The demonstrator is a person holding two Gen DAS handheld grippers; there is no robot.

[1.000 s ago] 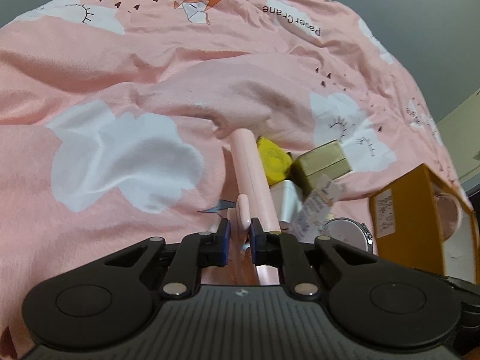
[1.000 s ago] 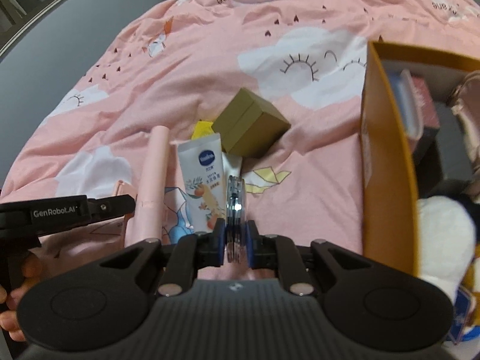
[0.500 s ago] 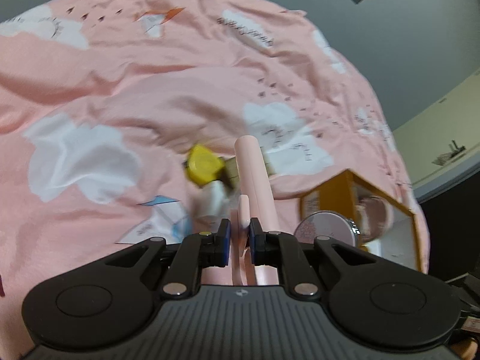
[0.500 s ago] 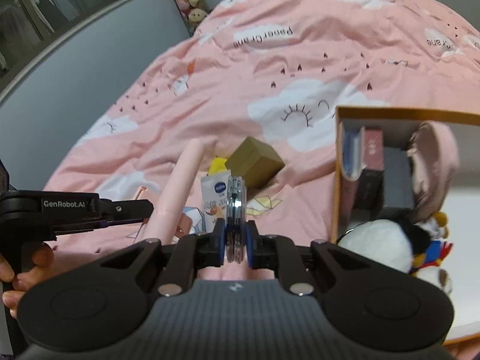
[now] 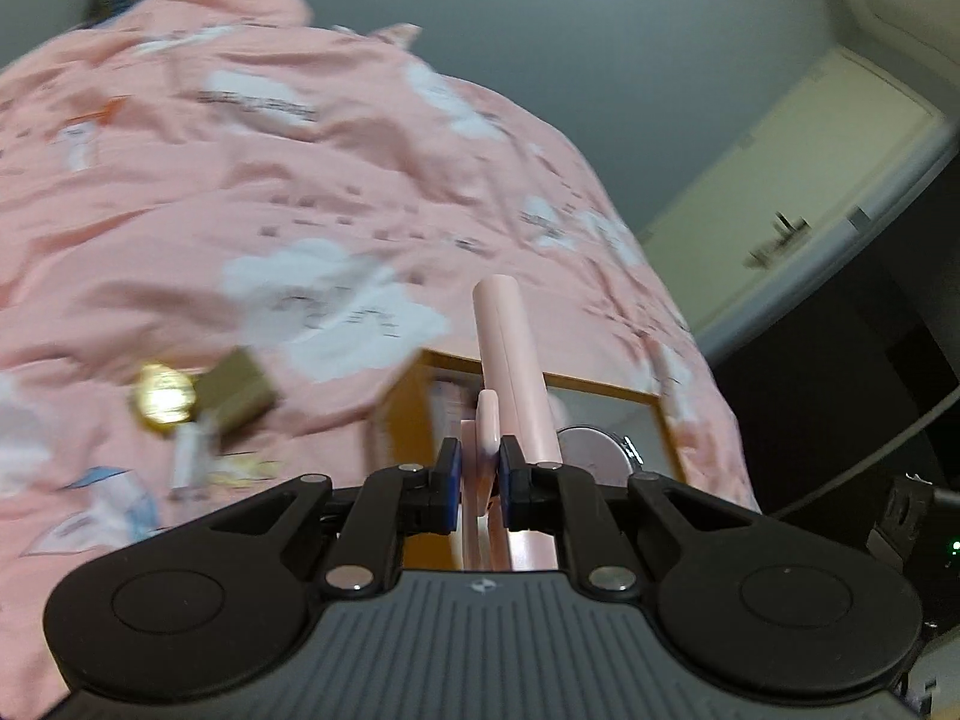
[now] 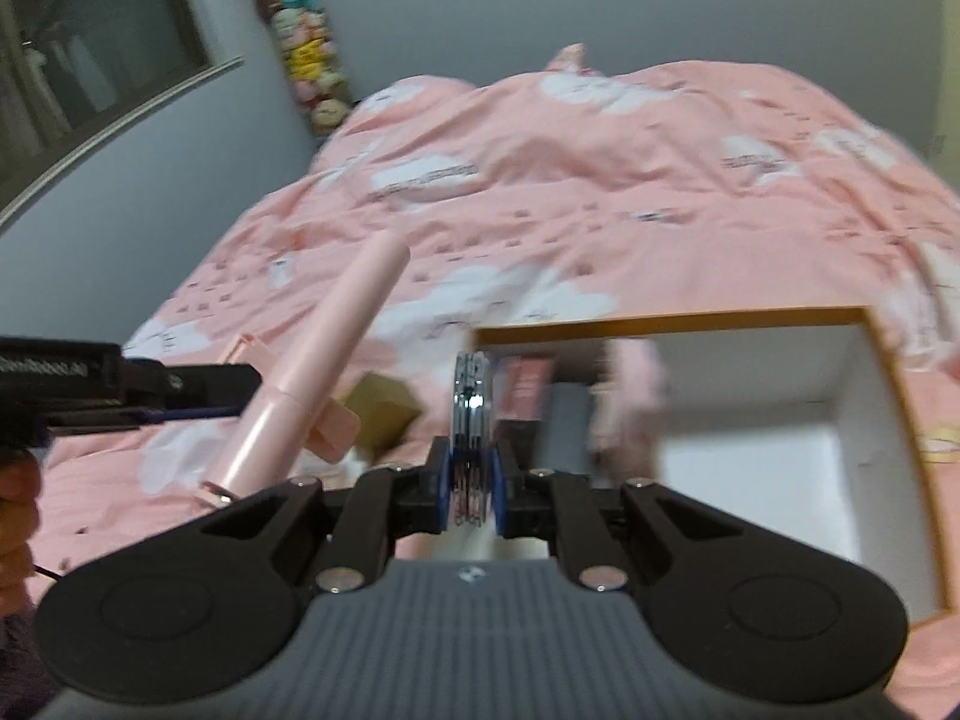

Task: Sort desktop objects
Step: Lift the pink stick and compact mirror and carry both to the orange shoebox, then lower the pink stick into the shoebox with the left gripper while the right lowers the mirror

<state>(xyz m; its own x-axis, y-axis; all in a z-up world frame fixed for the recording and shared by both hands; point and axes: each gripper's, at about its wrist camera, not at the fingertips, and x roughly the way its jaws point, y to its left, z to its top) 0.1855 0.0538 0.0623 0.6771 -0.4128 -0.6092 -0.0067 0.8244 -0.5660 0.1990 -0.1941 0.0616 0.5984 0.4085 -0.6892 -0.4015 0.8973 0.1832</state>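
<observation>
Both hands are up off the bed, each carrying an item toward the box.

A second ago the left gripper (image 5: 475,473) and right gripper (image 6: 473,483) were low among the clutter on the pink duvet (image 5: 180,210); now both hang over the orange-rimmed box (image 6: 888,420), so this looks like the carry stage, with only the drop left. The left gripper is clamped on the tab of a pink stick-like gadget (image 5: 510,372), the right closed on a round chrome compact (image 6: 472,414), seen edge-on. The right view shows the box's white floor free on the near side, with dark items at its back. Only the left view shows the yellow object (image 5: 163,401) and olive box (image 5: 237,396) remaining on the duvet.
</observation>
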